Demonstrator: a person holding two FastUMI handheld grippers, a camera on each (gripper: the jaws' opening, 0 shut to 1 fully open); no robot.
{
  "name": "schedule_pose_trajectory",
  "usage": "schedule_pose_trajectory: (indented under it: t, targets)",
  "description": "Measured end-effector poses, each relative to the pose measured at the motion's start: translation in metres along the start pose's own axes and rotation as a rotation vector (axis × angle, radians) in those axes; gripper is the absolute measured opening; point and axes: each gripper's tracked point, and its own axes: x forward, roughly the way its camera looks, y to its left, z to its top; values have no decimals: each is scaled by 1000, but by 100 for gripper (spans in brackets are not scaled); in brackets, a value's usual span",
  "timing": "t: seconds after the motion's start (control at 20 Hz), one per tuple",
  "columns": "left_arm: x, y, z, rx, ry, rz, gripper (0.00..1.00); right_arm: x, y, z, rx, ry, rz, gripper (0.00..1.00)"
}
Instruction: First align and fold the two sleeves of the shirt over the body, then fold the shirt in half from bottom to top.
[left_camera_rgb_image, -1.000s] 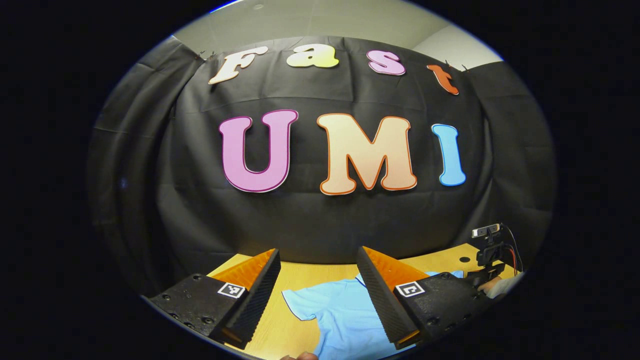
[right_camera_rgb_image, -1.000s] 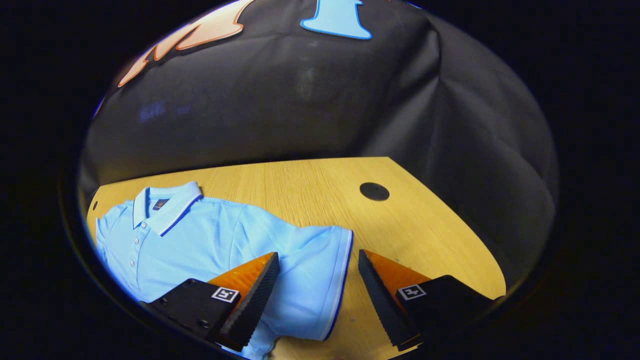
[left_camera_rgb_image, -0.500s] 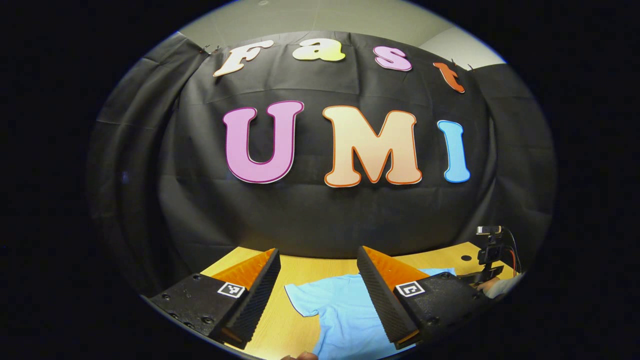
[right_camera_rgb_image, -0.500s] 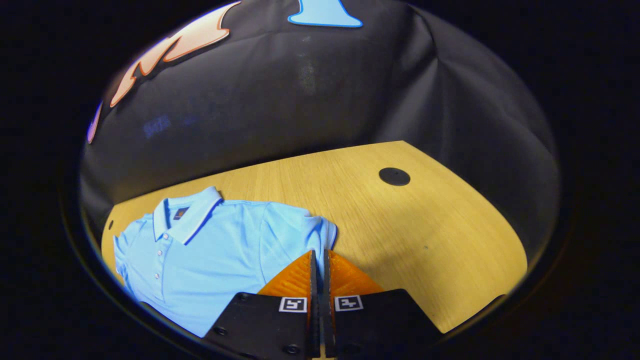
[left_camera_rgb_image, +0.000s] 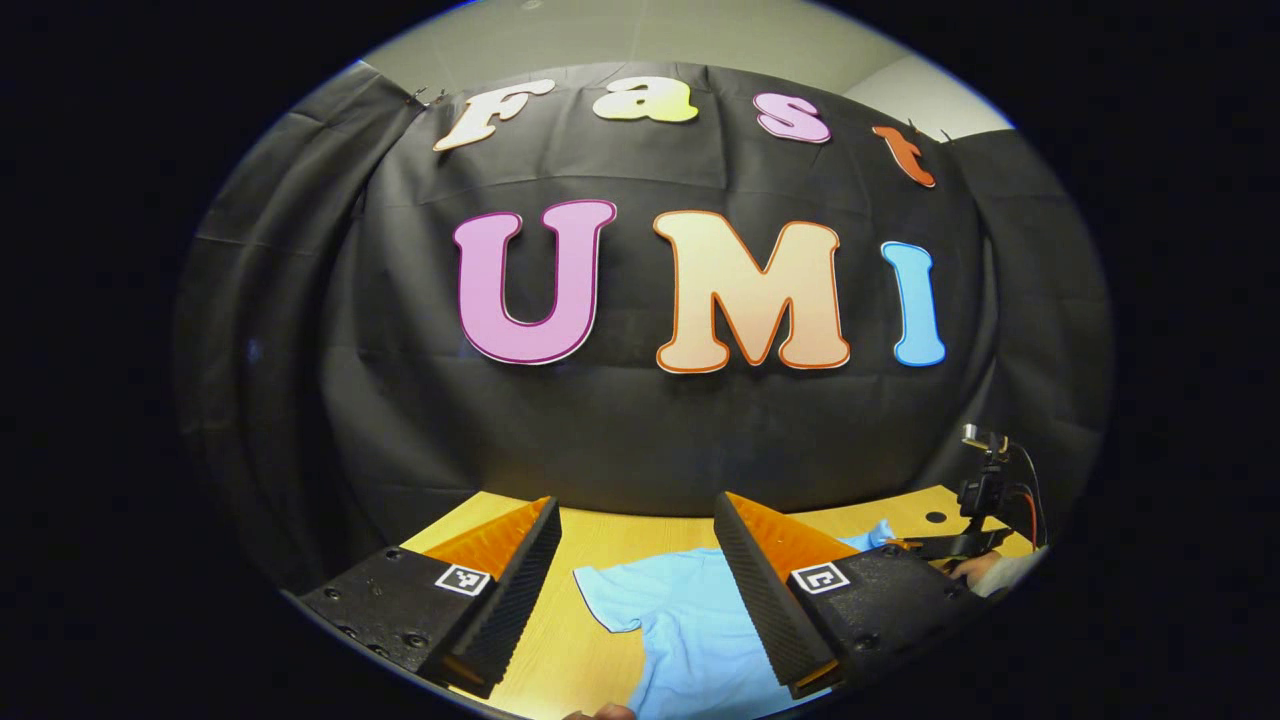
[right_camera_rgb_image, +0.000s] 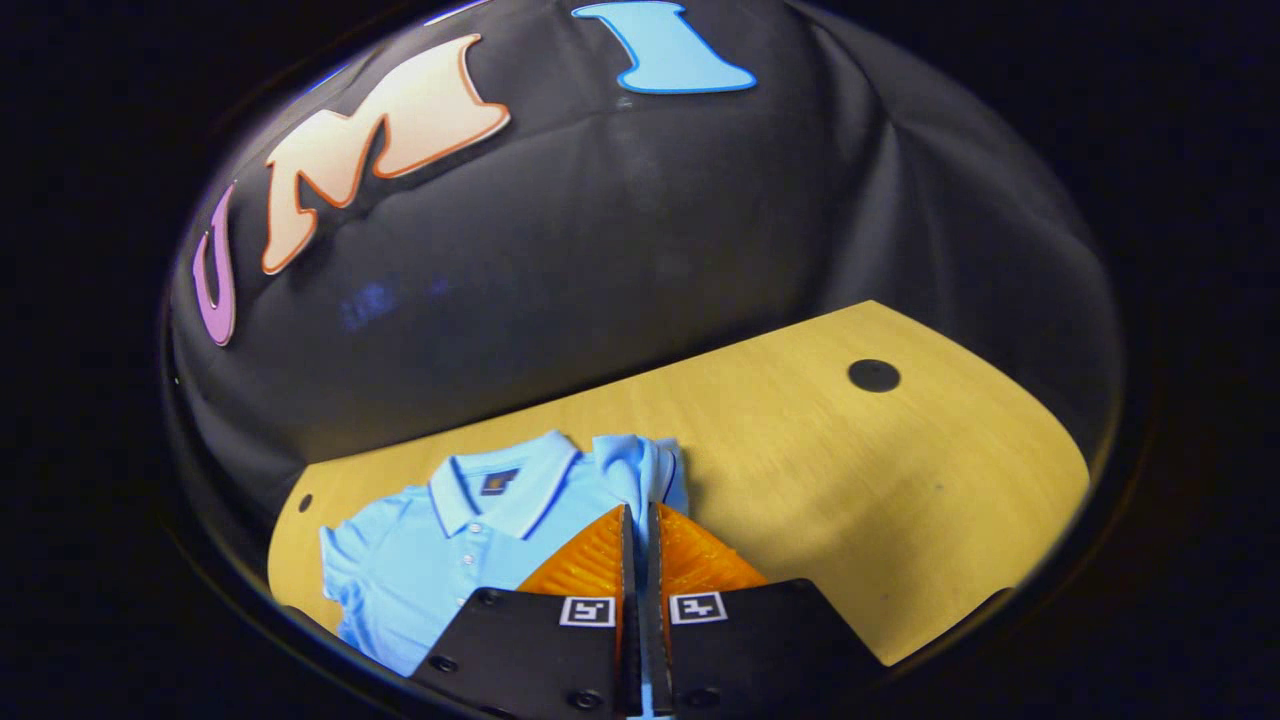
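A light blue polo shirt lies face up on the wooden table, collar toward the wall. My right gripper is shut on the shirt's right sleeve, which is bunched and lifted beside the collar. My left gripper hangs open above the table, nothing between its fingers. Below it I see the shirt's left sleeve lying flat and part of the body. Far right in the left gripper view, the right gripper holds the raised sleeve.
A round black cap sits in the table top at the right, and a small dark hole at the left edge. The black cloth wall stands close behind the table. A hand holds the right gripper.
My right gripper went from open around the right sleeve's hem to shut on it, then carried the sleeve up and inward toward the collar. The left gripper stayed open, barely shifting.
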Motion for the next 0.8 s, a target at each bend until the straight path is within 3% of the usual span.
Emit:
schedule_pose_trajectory:
  t: [0.2, 0.4, 0.45, 0.55, 0.7, 0.8]
  targets:
    - [3, 6, -9, -3, 16, 7, 93, 7, 40, -29, 5, 48, 56, 6]
    - [8, 14, -20, -20, 36, 20, 93, 18, 50, -67, -38, 129, 65, 8]
    - [10, 15, -24, -26, 44, 24, 93, 16, 51, -70, -43, 138, 72, 13]
    - [14, 18, -30, -36, 55, 30, 93, 7, 55, -65, -71, 124, 84, 36]
    - [27, 21, -41, -34, 63, 34, 93, -18, 59, -38, -156, 31, 101, 99]
    - [43, 21, -50, -31, 73, 36, 93, -43, 62, -20, -180, -27, 120, 94]
